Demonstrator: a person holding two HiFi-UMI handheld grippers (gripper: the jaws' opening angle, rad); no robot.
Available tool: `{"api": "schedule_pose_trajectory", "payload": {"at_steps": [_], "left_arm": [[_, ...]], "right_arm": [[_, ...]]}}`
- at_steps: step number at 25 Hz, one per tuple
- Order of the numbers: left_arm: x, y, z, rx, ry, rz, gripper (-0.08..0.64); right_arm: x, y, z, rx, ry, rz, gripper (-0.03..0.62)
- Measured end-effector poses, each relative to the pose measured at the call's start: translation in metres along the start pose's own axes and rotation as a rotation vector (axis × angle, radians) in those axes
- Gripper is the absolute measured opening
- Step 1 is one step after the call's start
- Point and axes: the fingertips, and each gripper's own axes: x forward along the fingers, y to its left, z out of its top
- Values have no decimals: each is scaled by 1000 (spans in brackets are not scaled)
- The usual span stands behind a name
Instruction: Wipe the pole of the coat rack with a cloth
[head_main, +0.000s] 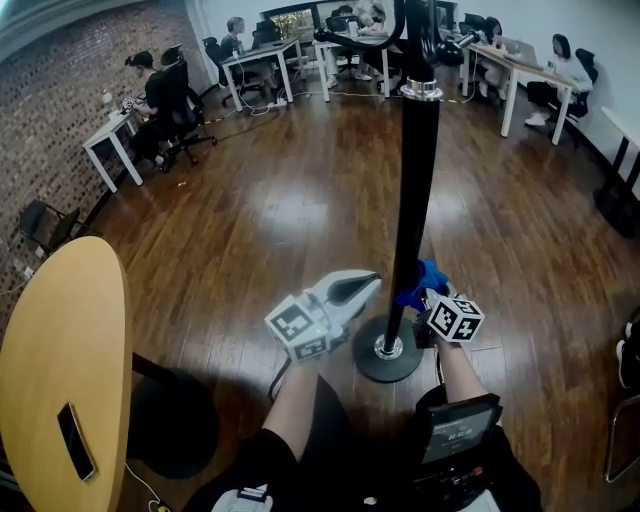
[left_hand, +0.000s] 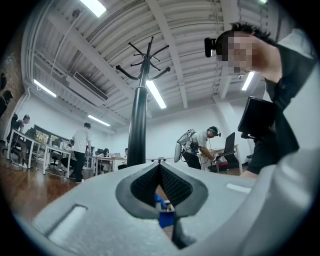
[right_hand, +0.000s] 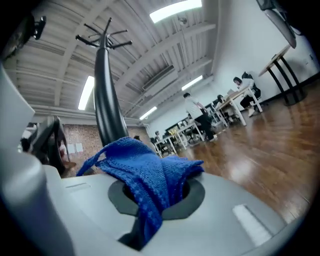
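The coat rack's black pole (head_main: 413, 200) rises from a round base (head_main: 366, 365) on the wooden floor. A blue knitted cloth (head_main: 425, 279) lies against the pole's lower part, just right of it, and my right gripper (head_main: 430, 293) is shut on it. In the right gripper view the cloth (right_hand: 145, 172) bulges out of the right gripper (right_hand: 155, 189), with the pole (right_hand: 107, 110) close behind. My left gripper (head_main: 370, 281) is shut and holds nothing, its tips just left of the pole. In the left gripper view the left gripper (left_hand: 160, 170) sits below the pole (left_hand: 137, 125).
A round wooden table (head_main: 45, 340) with a phone (head_main: 76, 441) on it stands at the left, a dark stool (head_main: 170, 422) beside it. White desks (head_main: 258, 55) with seated people line the far walls. A brick wall runs along the left.
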Motion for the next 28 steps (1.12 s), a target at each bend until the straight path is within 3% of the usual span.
{"api": "schedule_pose_trajectory", "payload": {"at_steps": [8, 11, 13, 15, 18, 22, 28], "left_arm": [[0, 0, 24, 35, -27, 1, -3], [-5, 1, 33, 50, -43, 6, -3], [-8, 3, 42, 60, -61, 14, -3], [-9, 4, 48, 67, -71, 19, -3], [-10, 3, 49, 70, -77, 20, -3], [-10, 4, 40, 56, -69, 18, -3], [-10, 3, 29, 41, -60, 14, -3]], "right_arm": [[-37, 168, 271, -258, -520, 290, 32], [-55, 224, 327, -387, -615, 354, 34], [-57, 251, 337, -490, -619, 391, 34], [-50, 267, 323, -614, -570, 394, 34], [-37, 262, 283, -733, -502, 322, 34], [-27, 220, 202, -704, -385, 303, 32], [-13, 135, 25, -661, -88, 295, 32]]}}
